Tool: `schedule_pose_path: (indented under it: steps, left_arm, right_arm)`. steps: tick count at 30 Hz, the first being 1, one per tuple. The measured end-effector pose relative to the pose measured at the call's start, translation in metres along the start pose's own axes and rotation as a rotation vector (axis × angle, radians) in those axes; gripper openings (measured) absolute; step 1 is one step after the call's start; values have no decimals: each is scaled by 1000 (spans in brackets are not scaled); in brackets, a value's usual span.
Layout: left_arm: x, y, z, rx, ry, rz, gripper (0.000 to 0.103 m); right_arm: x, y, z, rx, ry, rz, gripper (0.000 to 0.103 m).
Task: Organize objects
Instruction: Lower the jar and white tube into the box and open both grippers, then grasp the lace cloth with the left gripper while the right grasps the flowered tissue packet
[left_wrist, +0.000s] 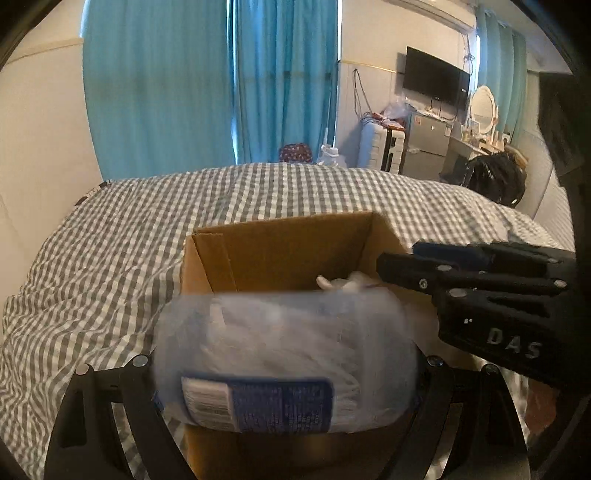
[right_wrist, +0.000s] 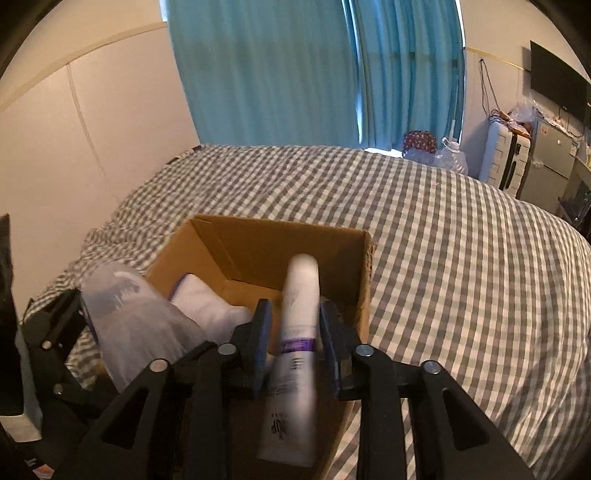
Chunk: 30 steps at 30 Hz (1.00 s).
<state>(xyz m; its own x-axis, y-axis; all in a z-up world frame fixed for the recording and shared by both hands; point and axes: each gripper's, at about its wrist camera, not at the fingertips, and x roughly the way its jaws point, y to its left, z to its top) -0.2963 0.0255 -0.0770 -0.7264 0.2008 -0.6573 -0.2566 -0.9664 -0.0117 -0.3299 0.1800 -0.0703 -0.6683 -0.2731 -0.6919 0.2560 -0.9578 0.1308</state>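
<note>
Cardboard box (right_wrist: 258, 254) sits near the bed's (right_wrist: 461, 258) near edge. Left gripper (left_wrist: 284, 365) clamps soft plastic-wrapped pack (left_wrist: 284, 354) over it; looks light, squashy, grip mid-body. Right gripper (right_wrist: 295, 332) pinches white tube (right_wrist: 299, 317) above box; slick, hold near cap band.

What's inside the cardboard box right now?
The cardboard box holds a white soft pack. The white tube and wrapped package block the rest.
</note>
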Motion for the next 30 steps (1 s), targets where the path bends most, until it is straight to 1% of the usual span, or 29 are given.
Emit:
schedule_pose_path:
  steps: [1,2,5,9,11,15,17,19,22,24,27,30]
  left_arm:
    - [-6,-1,3,1,-9,7,100]
    - [-15,-1,5,3,-27,24,102]
    - [-48,0,10,4,-80,53,103]
    - [-86,4,13,-32,-97,56,103]
    - [-106,6,18,-43,-114,66,103]
    - [-148,6,28,-53,-162,89,103]
    - [-173,6,27,-61,-191,92,103]
    - [-190,6,28,-63,-211,94,103]
    - [-213,6,27,-60,-237,114,103]
    - [-226,6,23,-61,-253,116,103]
    - [-240,7,13,-75,-267,118,103]
    - [-248,10,-2,-83,-279,112,103]
  right_arm:
    - [-10,2,1,0,-12,-7,48]
    - [-20,5,2,-1,-26,-7,56]
    - [-58,13,7,-12,-69,-16,63]
    - [-113,27,12,-41,-130,-41,72]
    - [-144,33,14,-62,-168,-57,80]
    - [-194,40,13,-81,-225,-66,84]
    - [-220,46,8,-86,-262,-75,89]
    - [-238,50,8,-87,-289,-81,92]
    - [-264,58,2,-93,-315,-80,94]
    - [-275,63,-3,-102,-331,-86,96]
    - [-289,73,-15,-119,-351,-100,102]
    - [-295,78,-27,-137,-356,-80,103]
